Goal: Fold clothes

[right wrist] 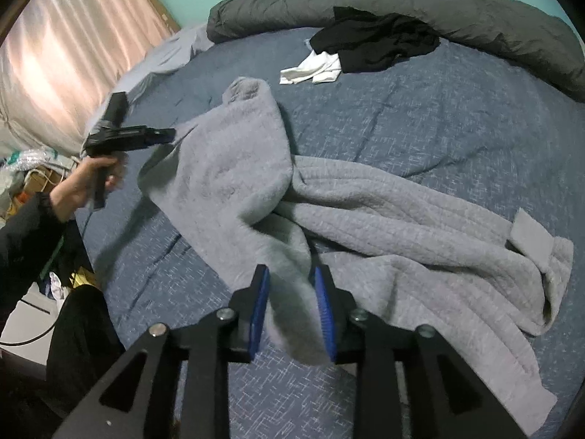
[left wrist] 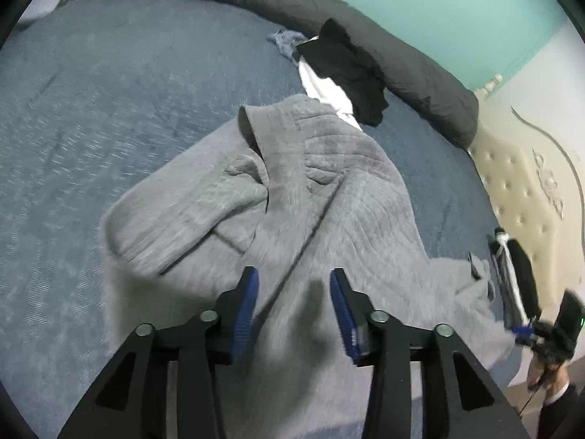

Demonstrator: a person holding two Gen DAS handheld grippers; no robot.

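I see the grey sweater (right wrist: 365,219) lying rumpled on the blue bedspread (right wrist: 457,117), black clothes (right wrist: 376,42) at twelve o'clock. My left gripper (left wrist: 294,292) hangs released above it. My right gripper (right wrist: 289,292) is parted around a fold, not pinching.

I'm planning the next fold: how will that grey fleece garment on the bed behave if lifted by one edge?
The grey fleece garment lies in soft creases and bunched folds, so it will probably drape limply rather than hold shape. Its thick, quilted-looking pile suggests some weight, so it may sag. The fuzzy surface should grip the blue pads, not slip.
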